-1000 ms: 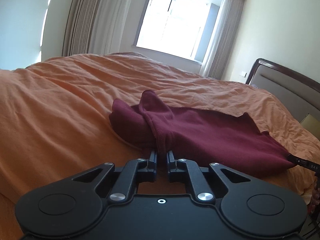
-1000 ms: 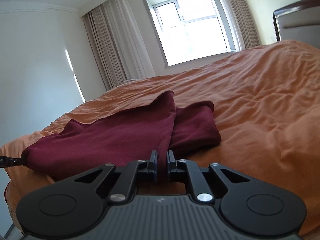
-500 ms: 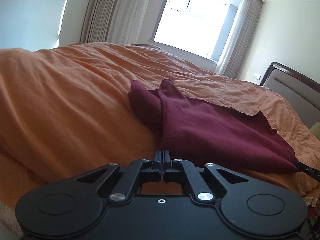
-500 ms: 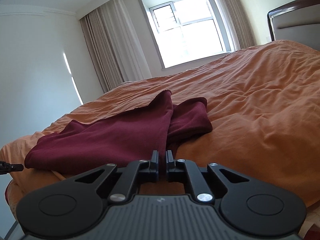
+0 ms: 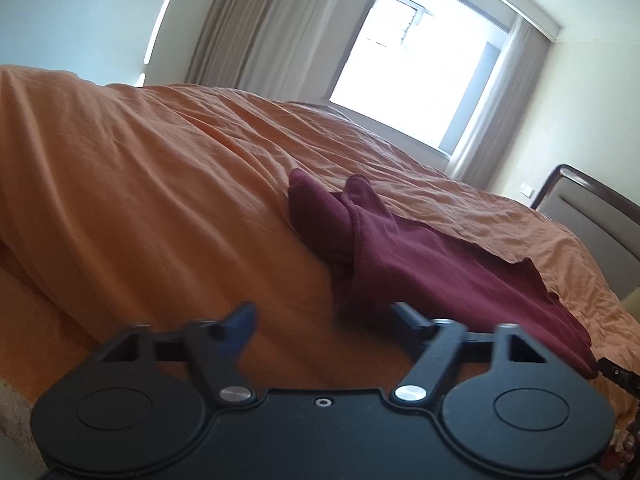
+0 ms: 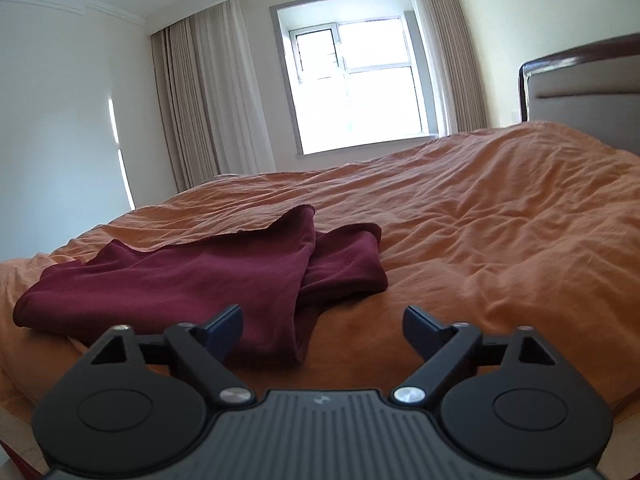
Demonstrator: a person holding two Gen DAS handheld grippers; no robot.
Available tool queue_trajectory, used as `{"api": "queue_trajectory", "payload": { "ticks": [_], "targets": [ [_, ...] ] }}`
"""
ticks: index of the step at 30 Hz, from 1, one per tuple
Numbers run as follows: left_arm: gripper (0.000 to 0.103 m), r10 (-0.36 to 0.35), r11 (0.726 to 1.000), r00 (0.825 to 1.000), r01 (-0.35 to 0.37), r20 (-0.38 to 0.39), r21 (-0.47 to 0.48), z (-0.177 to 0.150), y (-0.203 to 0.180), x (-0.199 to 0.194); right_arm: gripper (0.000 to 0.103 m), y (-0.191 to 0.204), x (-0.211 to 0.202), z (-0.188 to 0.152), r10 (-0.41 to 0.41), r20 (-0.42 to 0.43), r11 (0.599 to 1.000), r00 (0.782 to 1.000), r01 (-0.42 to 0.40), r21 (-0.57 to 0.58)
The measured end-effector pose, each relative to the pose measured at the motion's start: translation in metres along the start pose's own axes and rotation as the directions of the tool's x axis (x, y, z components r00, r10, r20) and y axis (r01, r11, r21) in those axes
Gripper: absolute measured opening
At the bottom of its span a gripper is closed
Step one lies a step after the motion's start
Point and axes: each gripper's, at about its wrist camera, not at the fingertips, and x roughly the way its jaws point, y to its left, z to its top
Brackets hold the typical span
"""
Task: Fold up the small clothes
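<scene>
**Garment lies loose on the bed, both grippers letting go**

Garment (image 6: 172, 276) first: a dark red piece of soft knit, spread across the orange bedspread (image 6: 500, 248) near the bed's near edge, well short of the headboard (image 6: 580, 80) and the window (image 6: 360, 80) beyond. One end is doubled over into a lumpy flap, and the upper edge ripples, so the fold looks only partly made and far from neat.

Both tools are opening at this moment. The left gripper (image 5: 324, 318) has its jaws spread wide, with the cloth's near hem lying between them but not pressed by either. The right gripper (image 6: 322, 324) is likewise spread; the hem's corner droops just ahead of its left finger, and nothing is pinched.

By the look of it the cloth is light, limp and not slippery. It should sag from wherever it is held and drag a little on the bedspread, which is itself soft and creased. It seems robust enough for a firm pinch. I'd take it by two corners of the near hem, one per gripper, catching a single layer rather than the bunched flap, and lift both together so that it hangs flat.
</scene>
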Motion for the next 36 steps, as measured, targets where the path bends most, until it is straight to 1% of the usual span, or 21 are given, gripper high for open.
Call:
{"api": "queue_trajectory", "payload": {
  "ticks": [2,4,6,9,11,14,17,18,20,22,24,25,26,27,28,30,33,36],
  "targets": [
    [0.102,0.029,1.0,0.999,-0.029,0.038,-0.002,-0.005,-0.003,-0.005,0.103,0.009,0.004,0.005,-0.005,0.02,0.999,1.0,0.006,-0.041],
    [0.102,0.026,0.999,0.999,-0.027,0.021,0.018,-0.006,-0.008,-0.005,0.103,0.02,0.01,0.012,0.002,0.045,0.997,0.999,0.002,-0.083],
    [0.102,0.026,0.999,0.999,-0.027,0.022,0.033,-0.007,-0.015,-0.004,0.103,0.033,0.018,0.02,0.017,0.067,0.993,0.998,-0.01,-0.114],
    [0.102,-0.016,0.999,1.0,0.016,0.008,0.045,-0.01,-0.027,0.001,0.103,0.055,0.036,0.034,0.073,0.074,0.989,0.995,-0.062,-0.137],
    [0.102,-0.05,0.998,0.999,0.05,-0.008,0.025,-0.013,-0.036,0.008,0.103,0.069,0.053,0.042,0.102,0.037,0.985,0.994,-0.096,-0.145],
    [0.102,-0.12,0.991,0.992,0.118,-0.031,-0.057,-0.018,-0.045,0.022,0.103,0.089,0.085,0.053,0.125,-0.048,0.983,0.991,-0.13,-0.129],
    [0.102,-0.183,0.968,0.982,0.173,-0.044,-0.18,-0.02,-0.048,0.036,0.103,0.101,0.109,0.06,0.144,-0.08,0.982,0.986,-0.152,-0.11],
    [0.102,-0.199,0.959,0.979,0.187,-0.036,-0.214,-0.02,-0.047,0.04,0.103,0.104,0.116,0.06,0.136,-0.092,0.982,0.987,-0.146,-0.12],
    [0.102,-0.201,0.946,0.98,0.193,-0.006,-0.26,-0.017,-0.044,0.043,0.103,0.11,0.126,0.052,0.104,-0.104,0.981,0.989,-0.12,-0.151],
    [0.098,-0.205,0.934,0.979,0.199,0.013,-0.296,-0.014,-0.04,0.047,0.103,0.114,0.134,0.038,0.085,-0.134,0.981,0.987,-0.106,-0.163],
    [0.091,-0.202,0.914,0.979,0.195,0.017,-0.357,-0.014,-0.036,0.052,0.103,0.113,0.14,0.02,0.086,-0.181,0.981,0.98,-0.116,-0.158],
    [0.088,-0.209,0.896,0.978,0.2,0.021,-0.396,-0.016,-0.033,0.056,0.103,0.114,0.14,0.01,0.086,-0.174,0.98,0.981,-0.115,-0.162],
    [0.081,-0.214,0.882,0.977,0.203,0.023,-0.426,-0.018,-0.031,0.058,0.103,0.114,0.135,0.001,0.083,-0.137,0.979,0.987,-0.106,-0.175],
    [0.075,-0.215,0.873,0.976,0.204,0.027,-0.444,-0.02,-0.03,0.06,0.103,0.115,0.131,-0.004,0.079,-0.108,0.978,0.991,-0.099,-0.186],
    [0.073,-0.209,0.873,0.977,0.204,0.036,-0.444,-0.022,-0.03,0.059,0.103,0.116,0.128,-0.01,0.079,-0.081,0.976,0.994,-0.093,-0.199],
    [0.067,-0.175,0.887,0.983,0.181,0.053,-0.426,-0.022,-0.034,0.059,0.103,0.116,0.123,-0.017,0.081,-0.041,0.974,0.996,-0.088,-0.21],
    [0.066,-0.115,0.909,0.989,0.143,0.094,-0.391,-0.021,-0.042,0.06,0.103,0.116,0.117,-0.025,0.086,-0.005,0.972,0.996,-0.085,-0.217],
    [0.066,-0.038,0.92,0.993,0.077,0.108,-0.385,-0.014,-0.044,0.067,0.103,0.118,0.117,-0.024,0.076,-0.001,0.97,0.997,-0.074,-0.23]
  ]
}}
